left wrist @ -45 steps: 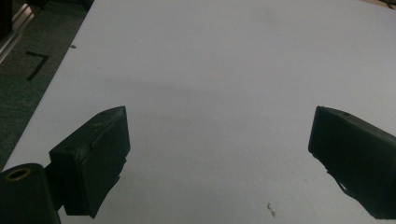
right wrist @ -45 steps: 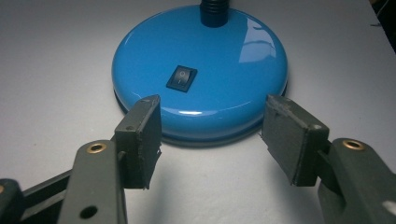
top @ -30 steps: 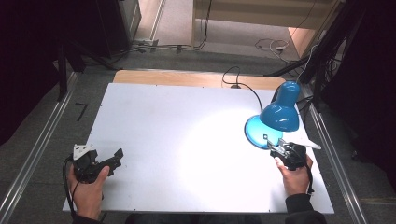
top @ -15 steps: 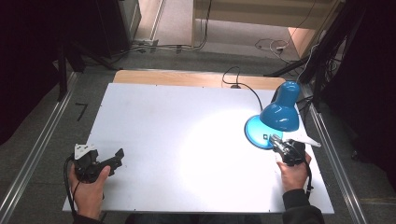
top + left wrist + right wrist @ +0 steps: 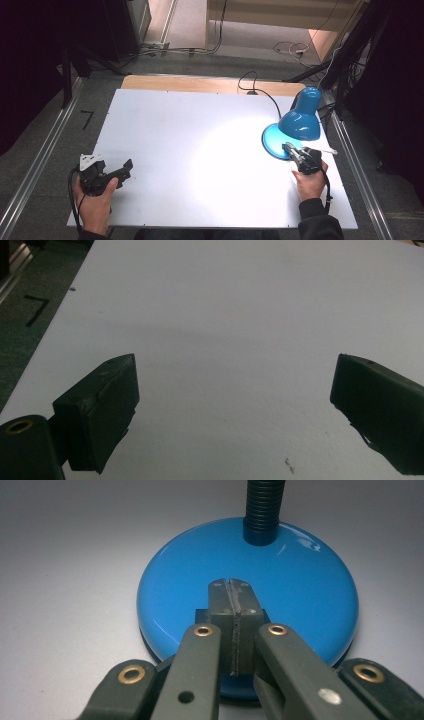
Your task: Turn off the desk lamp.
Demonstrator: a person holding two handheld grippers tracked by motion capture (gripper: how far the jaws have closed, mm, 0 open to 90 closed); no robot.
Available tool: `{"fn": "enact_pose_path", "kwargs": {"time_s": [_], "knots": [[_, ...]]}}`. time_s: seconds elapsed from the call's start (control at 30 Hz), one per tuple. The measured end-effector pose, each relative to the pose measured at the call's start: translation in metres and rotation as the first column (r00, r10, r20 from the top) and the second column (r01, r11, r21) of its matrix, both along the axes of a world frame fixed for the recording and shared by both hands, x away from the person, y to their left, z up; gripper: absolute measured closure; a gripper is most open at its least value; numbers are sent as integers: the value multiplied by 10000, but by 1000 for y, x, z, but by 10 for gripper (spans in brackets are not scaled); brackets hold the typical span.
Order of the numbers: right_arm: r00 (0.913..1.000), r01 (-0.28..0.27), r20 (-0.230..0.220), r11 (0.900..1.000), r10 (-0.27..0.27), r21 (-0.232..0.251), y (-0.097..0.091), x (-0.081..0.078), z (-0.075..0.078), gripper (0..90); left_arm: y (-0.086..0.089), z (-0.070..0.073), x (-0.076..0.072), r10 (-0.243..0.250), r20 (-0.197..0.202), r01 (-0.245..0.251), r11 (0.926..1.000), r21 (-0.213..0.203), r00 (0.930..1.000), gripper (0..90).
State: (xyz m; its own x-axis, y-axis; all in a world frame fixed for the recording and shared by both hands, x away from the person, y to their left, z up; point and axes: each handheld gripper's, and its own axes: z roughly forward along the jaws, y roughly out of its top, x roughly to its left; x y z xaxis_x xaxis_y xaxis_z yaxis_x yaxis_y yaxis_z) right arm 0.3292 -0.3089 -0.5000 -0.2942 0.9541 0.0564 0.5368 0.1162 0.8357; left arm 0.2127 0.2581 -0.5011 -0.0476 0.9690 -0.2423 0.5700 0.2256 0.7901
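The table (image 5: 200, 150) is plain white, with a bare wooden strip (image 5: 200, 82) along its far edge. The lamp (image 5: 299, 122) is glossy blue all over, shade and round base (image 5: 250, 600) alike, with a black ribbed neck (image 5: 264, 505). Both the left gripper (image 5: 125, 167) and right gripper (image 5: 232, 587) are black, with brass-coloured rivets on the right.

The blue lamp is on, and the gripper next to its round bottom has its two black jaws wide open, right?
Not quite. The right gripper over the lamp's base has its jaws pressed shut, as the right gripper view shows. The blue lamp is indeed on.
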Motion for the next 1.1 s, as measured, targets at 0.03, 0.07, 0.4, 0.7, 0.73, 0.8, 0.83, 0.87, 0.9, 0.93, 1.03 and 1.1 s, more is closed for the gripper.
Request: {"fn": "enact_pose_path", "kwargs": {"time_s": [0.03,0.07,0.4,0.7,0.73,0.8,0.83,0.87,0.9,0.93,1.03,1.1], "knots": [[10000,22,6,10000,-22,-39,1,1,0,877,0,0,0,8,1,-8,10000,-3,10000,60],[10000,22,6,10000,-22,-39,1,1,0,877,0,0,0,18,4,-18,10000,-7,10000,60],[10000,83,-7,10000,-83,-33,3,4,-2,878,0,0,-1,57,14,-57,10000,-20,10000,60],[9999,104,16,9999,-104,9,2,5,-3,880,0,0,-2,47,52,-47,10000,-18,10000,60],[9999,105,25,9999,-105,15,2,5,-3,880,0,0,-2,42,52,-42,10000,-21,10000,60],[9999,124,36,9999,-124,45,2,5,-3,880,0,0,-1,24,42,-24,10000,-19,10000,60],[9999,154,56,9999,-154,57,2,6,-3,880,0,0,-1,12,35,-12,10000,-20,10000,60],[9999,154,56,9999,-154,57,2,6,-3,880,0,0,-1,9,19,-9,10000,-15,10000,60],[9998,173,47,9998,-174,72,2,6,-3,881,0,0,-1,4,14,-4,10000,-15,10000,59],[9999,164,49,9998,-164,63,2,6,-3,881,0,0,-1,1,35,-1,10000,-30,10000,60],[9998,188,61,9998,-188,-3,3,6,-3,881,0,0,-1,-22,49,22,10000,-58,10000,60],[9998,182,65,9998,-182,-20,3,6,-3,881,0,0,-1,17,55,-16,10000,-65,10000,60]]}}
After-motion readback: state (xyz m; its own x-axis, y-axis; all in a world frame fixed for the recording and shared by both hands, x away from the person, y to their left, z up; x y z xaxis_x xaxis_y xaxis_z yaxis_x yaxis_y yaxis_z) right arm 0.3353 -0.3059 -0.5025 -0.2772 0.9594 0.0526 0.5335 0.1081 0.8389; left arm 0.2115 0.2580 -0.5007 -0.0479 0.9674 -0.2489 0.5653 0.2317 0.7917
